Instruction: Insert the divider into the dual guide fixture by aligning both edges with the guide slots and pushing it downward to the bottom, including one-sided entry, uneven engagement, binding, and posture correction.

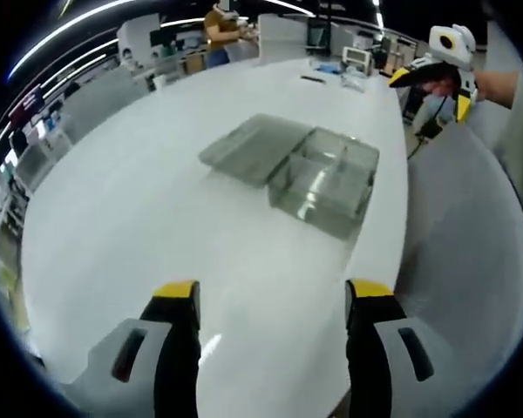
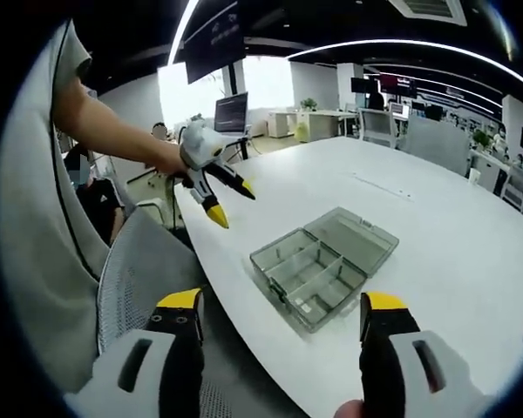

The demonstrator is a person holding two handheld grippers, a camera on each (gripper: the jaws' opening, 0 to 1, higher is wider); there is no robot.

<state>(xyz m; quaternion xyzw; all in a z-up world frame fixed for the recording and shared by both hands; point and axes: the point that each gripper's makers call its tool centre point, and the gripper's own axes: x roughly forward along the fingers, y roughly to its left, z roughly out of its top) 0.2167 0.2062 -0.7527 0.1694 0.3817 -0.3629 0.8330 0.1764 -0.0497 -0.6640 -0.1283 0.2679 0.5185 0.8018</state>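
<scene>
Both views look down from well above the white table (image 1: 157, 200), sharing the open clear box (image 2: 322, 266).

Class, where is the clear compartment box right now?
The box lies open on the white table, near its edge beside the grey chair, its lid flat behind it.

Clear grey plastic compartment box (image 1: 325, 181) (image 2: 312, 279) lying open on white table (image 1: 157, 218) (image 2: 436, 226), near table edge, well ahead of both grippers' jaws and touching neither. Hinged lid (image 1: 254, 148) (image 2: 352, 234) lying flat beside tray, on side away from table edge. Inner walls splitting tray into several compartments. Loose divider: cannot tell.
</scene>
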